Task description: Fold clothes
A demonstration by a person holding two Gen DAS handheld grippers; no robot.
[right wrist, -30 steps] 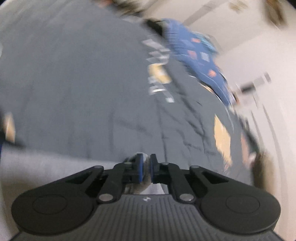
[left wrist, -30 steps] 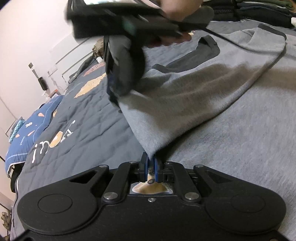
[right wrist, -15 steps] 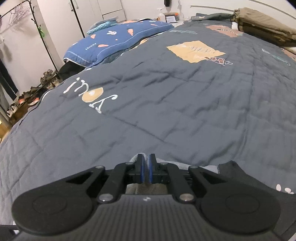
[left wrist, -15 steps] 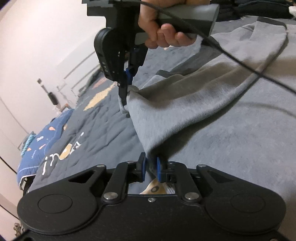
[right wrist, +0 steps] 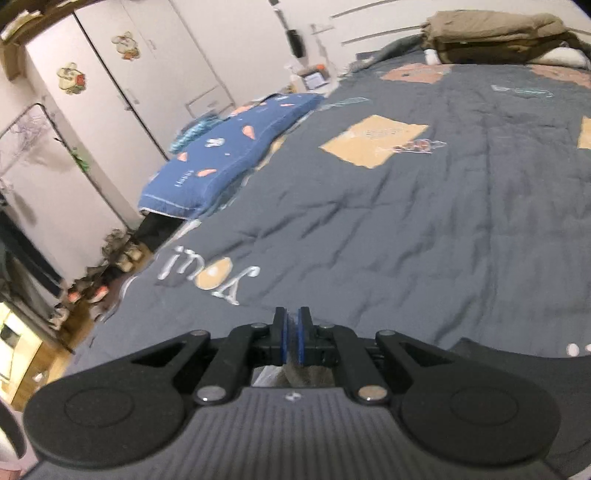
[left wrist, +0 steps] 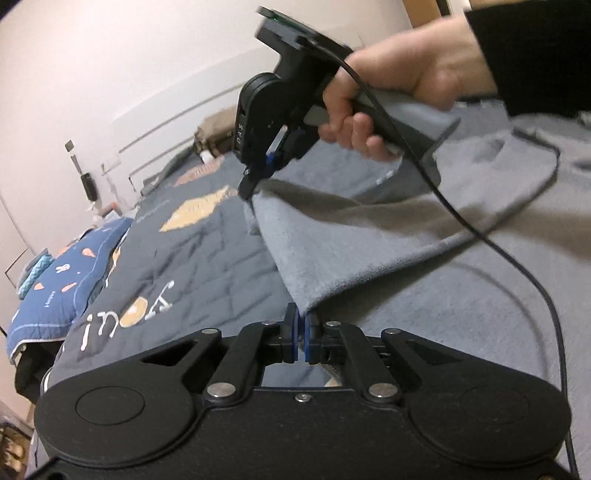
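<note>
A grey sweatshirt (left wrist: 388,258) lies spread on the bed, with one edge lifted and stretched between both grippers. My left gripper (left wrist: 302,323) is shut on the near corner of that edge. In the left wrist view a hand (left wrist: 388,96) holds my right gripper (left wrist: 249,184) above the bed, shut on the far corner. The right wrist view has my right gripper (right wrist: 291,326) shut, with a sliver of grey sweatshirt (right wrist: 291,373) between and behind its blue pads.
A dark grey quilt (right wrist: 406,229) with tan patches and white lettering covers the bed. A blue pillow (right wrist: 225,155) lies at its far left edge. Folded olive clothes (right wrist: 495,33) sit at the back. A black cable (left wrist: 517,258) trails over the sweatshirt. White wardrobes (right wrist: 110,92) and shoes stand left.
The right gripper has risen and swung away to the far side, lifting the sweatshirt's edge and pulling it taut. The left gripper keeps its hold on the near corner.
</note>
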